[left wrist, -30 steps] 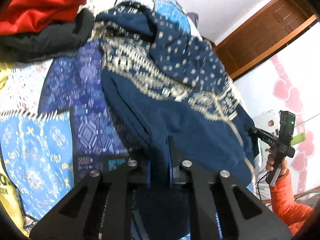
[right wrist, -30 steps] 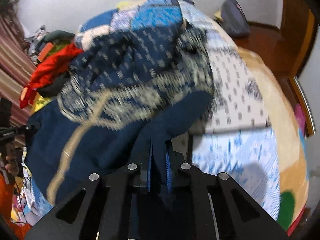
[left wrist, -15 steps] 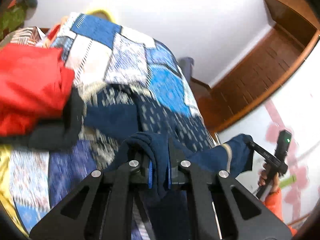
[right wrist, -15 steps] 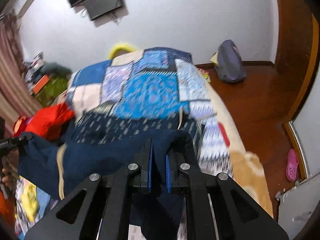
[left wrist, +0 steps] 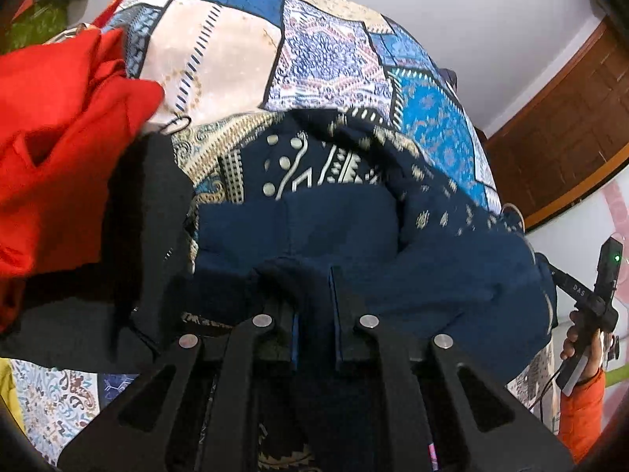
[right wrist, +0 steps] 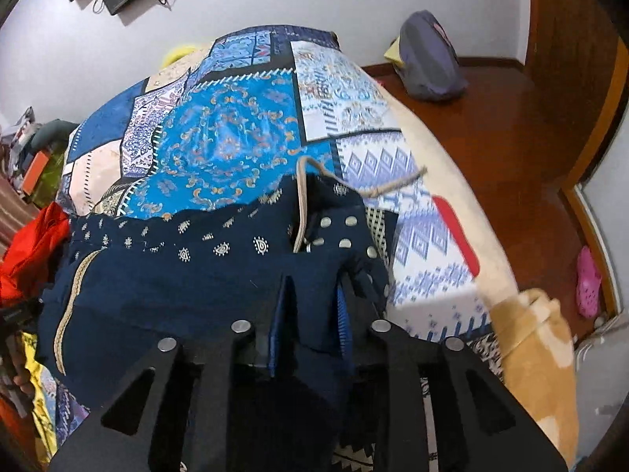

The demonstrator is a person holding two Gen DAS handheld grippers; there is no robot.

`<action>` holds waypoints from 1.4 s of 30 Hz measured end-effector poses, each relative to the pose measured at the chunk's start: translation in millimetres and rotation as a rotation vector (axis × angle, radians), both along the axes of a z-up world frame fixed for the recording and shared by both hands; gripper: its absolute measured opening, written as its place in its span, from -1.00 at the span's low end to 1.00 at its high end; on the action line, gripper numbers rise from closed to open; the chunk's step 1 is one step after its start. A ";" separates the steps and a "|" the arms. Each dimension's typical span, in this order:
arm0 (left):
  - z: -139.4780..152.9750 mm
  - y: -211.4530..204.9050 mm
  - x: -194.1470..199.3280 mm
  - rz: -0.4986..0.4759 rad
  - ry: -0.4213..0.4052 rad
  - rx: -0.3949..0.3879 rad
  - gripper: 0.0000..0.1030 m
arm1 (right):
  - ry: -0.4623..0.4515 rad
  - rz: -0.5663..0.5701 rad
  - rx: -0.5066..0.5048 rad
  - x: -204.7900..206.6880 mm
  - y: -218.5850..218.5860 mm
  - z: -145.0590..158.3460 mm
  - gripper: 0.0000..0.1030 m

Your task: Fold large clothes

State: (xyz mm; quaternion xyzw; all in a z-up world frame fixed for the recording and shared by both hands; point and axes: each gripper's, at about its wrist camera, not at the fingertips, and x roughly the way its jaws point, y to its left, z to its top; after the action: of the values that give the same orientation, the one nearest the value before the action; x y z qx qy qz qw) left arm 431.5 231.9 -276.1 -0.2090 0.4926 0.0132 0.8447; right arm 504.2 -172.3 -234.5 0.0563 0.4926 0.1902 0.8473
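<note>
A navy hooded garment (left wrist: pixel 354 220) with cream patterns lies on a patchwork bed cover (left wrist: pixel 236 51), its plain lower part folded up over the patterned chest. My left gripper (left wrist: pixel 313 295) is shut on its navy edge. My right gripper (right wrist: pixel 308 306) also holds a fold of the same garment (right wrist: pixel 188 271) between its fingers, which stand slightly apart around the cloth. The other gripper shows at the right edge of the left wrist view (left wrist: pixel 589 295). A cream drawstring (right wrist: pixel 314 181) trails from the hood.
A red garment (left wrist: pixel 59 149) lies on a black one (left wrist: pixel 129 255) at the left of the bed. A grey-purple bag (right wrist: pixel 428 59) sits on the wooden floor (right wrist: pixel 511 126) past the bed. A pink shoe (right wrist: pixel 587 283) lies by the right wall.
Both grippers carried the garment's lower edge up and forward over its chest, then lowered it. The patterned front is now mostly covered by plain navy cloth. The right jaws look slightly wider.
</note>
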 end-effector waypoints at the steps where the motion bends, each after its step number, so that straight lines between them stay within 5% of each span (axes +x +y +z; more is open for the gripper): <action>1: 1.9 -2.3 -1.4 -0.010 -0.003 0.016 -0.76 | 0.002 -0.001 0.002 -1.9 -1.6 1.9 -0.53; 7: 36.2 -27.5 -20.2 -0.066 -0.024 0.233 -0.56 | -0.028 0.036 -0.086 -23.4 -1.2 26.8 -0.50; 11: 61.3 -40.7 -37.7 -0.072 -0.070 0.337 -0.12 | -0.086 0.078 -0.090 -51.1 0.6 47.8 -0.50; 21: 84.9 -86.8 -76.8 -0.142 -0.117 0.310 0.47 | -0.108 0.236 -0.028 -110.9 42.6 53.5 -0.34; 23: 78.4 -99.5 -80.3 -0.160 -0.112 0.328 0.82 | -0.088 0.275 -0.039 -118.4 57.0 43.0 -0.34; 37: 12.4 -136.0 -55.5 -0.230 -0.020 0.423 0.83 | -0.063 0.312 -0.093 -113.7 93.2 8.5 -0.34; 42: 18.0 -128.0 -48.4 -0.205 -0.051 0.407 0.83 | -0.087 0.321 -0.101 -110.4 93.0 12.0 -0.34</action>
State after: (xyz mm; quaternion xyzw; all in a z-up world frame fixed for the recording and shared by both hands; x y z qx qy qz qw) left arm 383.1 103.8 -258.1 0.0165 0.4769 0.0211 0.8786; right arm 393.8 -79.3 -222.5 -0.0741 0.4673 0.3003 0.8282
